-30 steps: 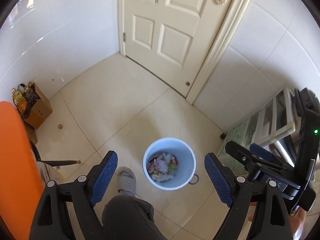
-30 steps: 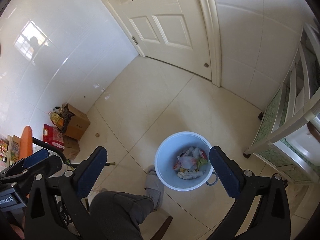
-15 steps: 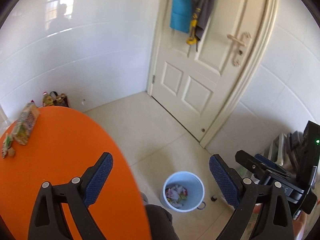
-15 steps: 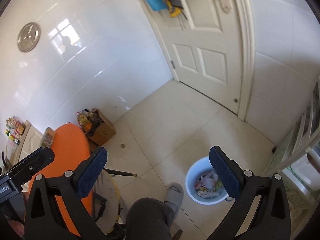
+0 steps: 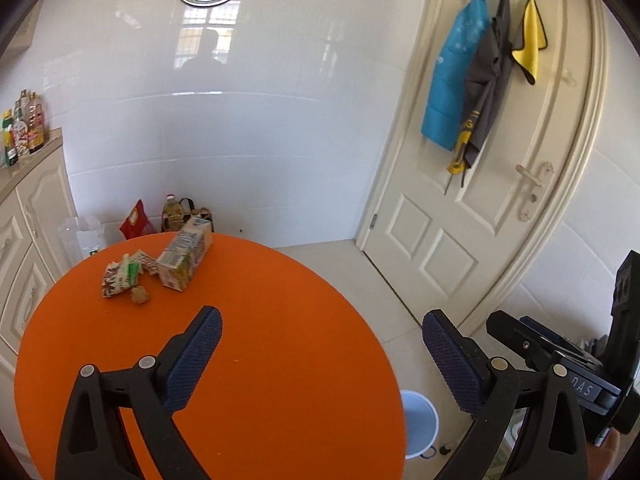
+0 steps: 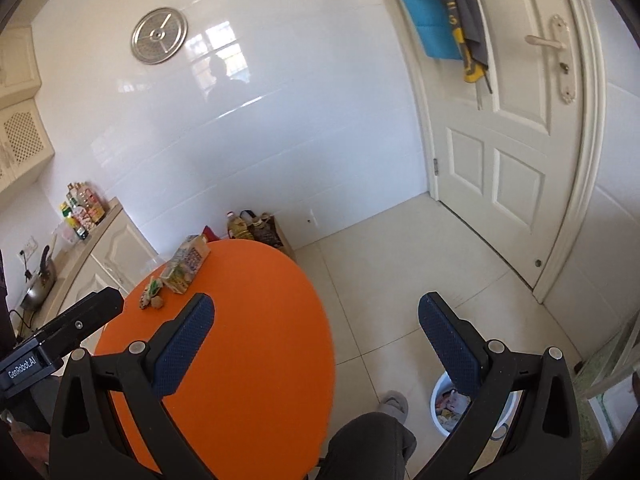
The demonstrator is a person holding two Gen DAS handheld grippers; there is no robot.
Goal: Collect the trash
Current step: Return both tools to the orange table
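Hovering empty over the round orange table (image 5: 280,360), left gripper (image 5: 320,356) opening, right gripper (image 6: 316,344) wide (bin partly filled); next reach for the printed drink carton (image 5: 185,258).

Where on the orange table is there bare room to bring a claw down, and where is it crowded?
Most of the orange table is bare: the whole near half and the side toward the door. The crowded patch is the far edge by the cabinets, where the drink carton, a crumpled wrapper and a brown scrap lie close together.
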